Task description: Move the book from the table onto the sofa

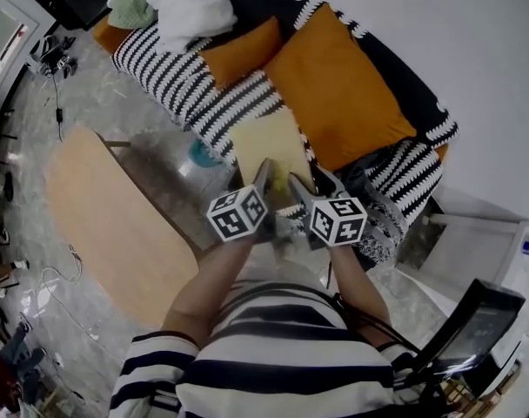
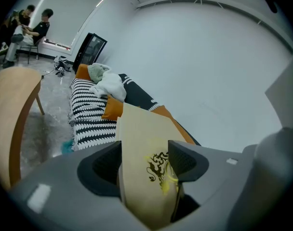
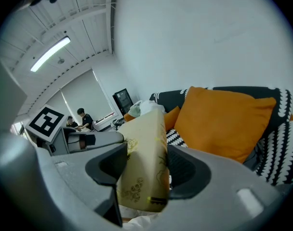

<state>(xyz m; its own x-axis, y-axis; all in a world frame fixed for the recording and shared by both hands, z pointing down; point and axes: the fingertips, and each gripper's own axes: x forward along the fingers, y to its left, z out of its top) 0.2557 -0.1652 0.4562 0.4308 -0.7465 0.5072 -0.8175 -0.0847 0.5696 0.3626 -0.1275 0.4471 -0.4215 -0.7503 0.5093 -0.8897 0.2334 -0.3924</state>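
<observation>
Orange cushions [image 1: 338, 85] behind, striped seat [image 1: 234, 103] free

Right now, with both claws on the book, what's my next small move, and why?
Probably lower it onto the sofa: the book, gripped by the left claw and right claw, hangs over its seat beside the orange cushion, seemingly not resting.

No readable lettering; only a gold ornament [image 2: 159, 170] on the book [image 2: 137, 134] cover.

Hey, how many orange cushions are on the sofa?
2 clearly: a large cushion beside the book, a smaller cushion by the clothes pile. An orange patch under that pile may be a third.
</observation>
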